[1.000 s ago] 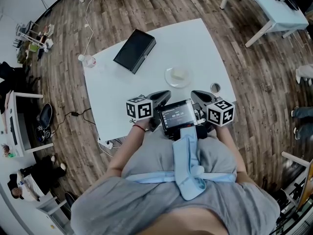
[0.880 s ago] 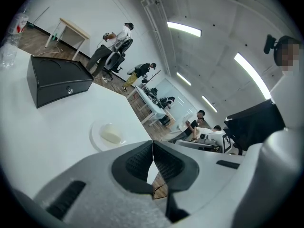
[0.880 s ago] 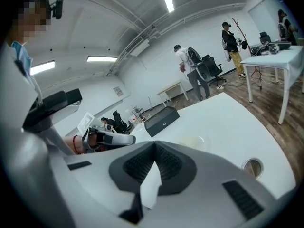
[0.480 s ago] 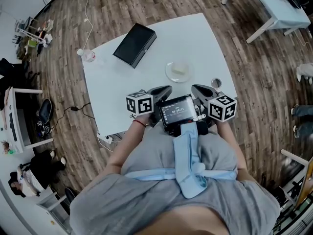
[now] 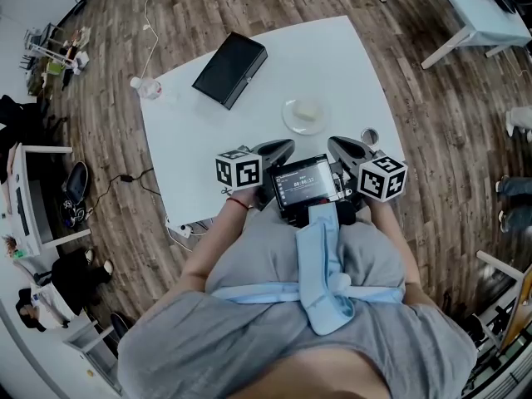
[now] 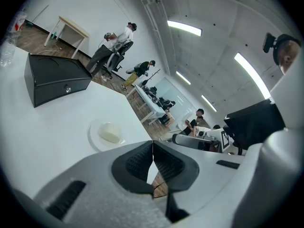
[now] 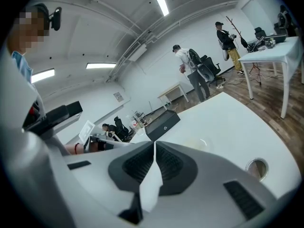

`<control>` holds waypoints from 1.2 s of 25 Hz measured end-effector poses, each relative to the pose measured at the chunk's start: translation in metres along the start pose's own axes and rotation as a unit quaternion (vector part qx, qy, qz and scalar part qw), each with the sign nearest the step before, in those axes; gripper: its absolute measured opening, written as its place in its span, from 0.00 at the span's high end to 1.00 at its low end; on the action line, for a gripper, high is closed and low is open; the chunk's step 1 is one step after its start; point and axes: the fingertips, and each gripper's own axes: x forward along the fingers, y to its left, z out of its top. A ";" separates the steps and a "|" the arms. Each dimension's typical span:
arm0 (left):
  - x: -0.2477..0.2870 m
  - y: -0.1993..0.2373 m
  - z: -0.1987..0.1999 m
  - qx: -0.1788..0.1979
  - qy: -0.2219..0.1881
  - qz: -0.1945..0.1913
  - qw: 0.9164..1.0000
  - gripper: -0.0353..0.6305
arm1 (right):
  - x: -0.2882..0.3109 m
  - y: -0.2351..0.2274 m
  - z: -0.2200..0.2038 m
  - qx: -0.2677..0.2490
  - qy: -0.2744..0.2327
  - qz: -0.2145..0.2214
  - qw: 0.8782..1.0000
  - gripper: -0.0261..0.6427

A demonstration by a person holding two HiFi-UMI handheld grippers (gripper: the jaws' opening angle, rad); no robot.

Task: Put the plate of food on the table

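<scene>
A white plate point(image 5: 304, 115) with a pale lump of food rests on the white table point(image 5: 191, 148), right of its middle. The left gripper view shows the same plate point(image 6: 108, 133) just beyond the jaws. My left gripper point(image 5: 283, 146) hovers over the table's near edge, shut and empty, short of the plate. My right gripper point(image 5: 334, 144) is beside it, also shut with nothing between its fingers. In their own views, the left gripper point(image 6: 152, 144) and the right gripper point(image 7: 155, 144) each have the pads meeting at the tips.
A black box point(image 5: 230, 69) lies at the table's far left and a clear bottle point(image 5: 147, 88) stands at the left corner. A small round tin point(image 5: 369, 136) sits near the right edge by my right gripper. A screen device point(image 5: 303, 185) hangs at the person's chest. More tables and people stand around.
The head view has shifted a little, so the table sits slightly higher in the picture. Both grippers stay shut at the near edge and the plate has not moved.
</scene>
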 end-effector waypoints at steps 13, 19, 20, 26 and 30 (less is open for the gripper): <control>0.002 -0.003 -0.002 0.004 0.009 -0.006 1.000 0.92 | 0.001 -0.001 -0.007 -0.015 0.023 -0.009 1.000 0.92; 0.002 -0.002 -0.002 0.004 0.011 -0.008 1.000 0.92 | 0.003 0.000 -0.007 -0.007 0.022 -0.008 1.000 0.92; 0.002 -0.002 -0.002 0.004 0.011 -0.008 1.000 0.92 | 0.003 0.000 -0.007 -0.007 0.023 -0.008 1.000 0.92; 0.002 -0.003 -0.004 0.004 0.014 -0.010 1.000 0.92 | 0.002 0.000 -0.009 -0.004 0.025 -0.008 1.000 0.92; 0.002 -0.002 -0.004 0.004 0.014 -0.011 1.000 0.92 | 0.002 0.000 -0.010 -0.001 0.025 -0.009 1.000 0.92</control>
